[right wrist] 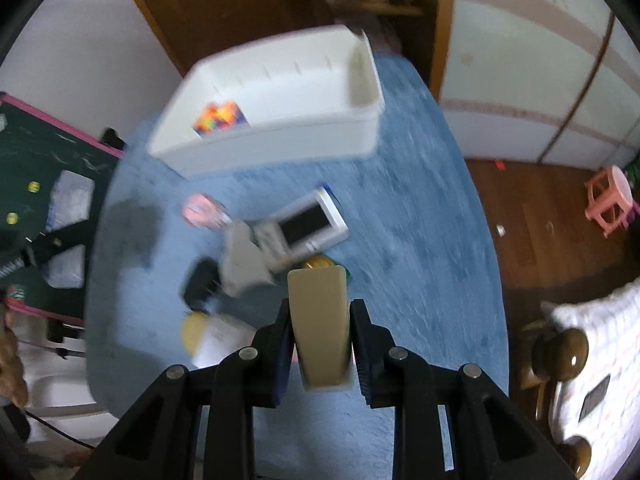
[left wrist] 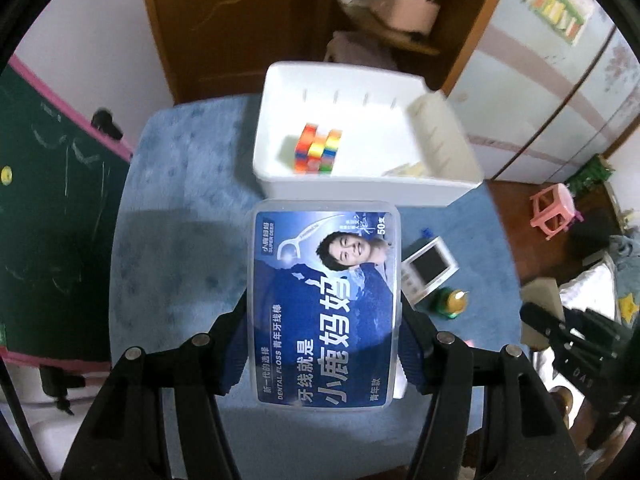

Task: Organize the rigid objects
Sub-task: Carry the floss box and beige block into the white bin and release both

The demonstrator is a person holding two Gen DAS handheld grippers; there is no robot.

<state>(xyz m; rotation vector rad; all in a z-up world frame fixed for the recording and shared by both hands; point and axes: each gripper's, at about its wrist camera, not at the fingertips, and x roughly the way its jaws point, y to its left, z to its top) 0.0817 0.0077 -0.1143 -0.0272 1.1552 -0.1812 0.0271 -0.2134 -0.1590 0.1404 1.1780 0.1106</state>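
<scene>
My left gripper [left wrist: 323,332] is shut on a clear dental floss box [left wrist: 326,304] with a blue label, held in the air above the blue table. Beyond it stands a white bin [left wrist: 360,192] holding a colourful puzzle cube [left wrist: 318,148]. My right gripper [right wrist: 320,344] is shut on a beige roll of tape [right wrist: 318,320], seen edge on, lifted over the table. The same white bin [right wrist: 272,148] with the cube [right wrist: 218,118] sits at the far side in the right wrist view.
On the blue table [right wrist: 400,240] lie a white device with a dark screen [right wrist: 308,226], a grey block [right wrist: 242,260], a black object [right wrist: 200,284], a pink item [right wrist: 200,210] and a small yellow-green bottle [left wrist: 454,302]. A pink stool [right wrist: 610,200] stands on the wooden floor.
</scene>
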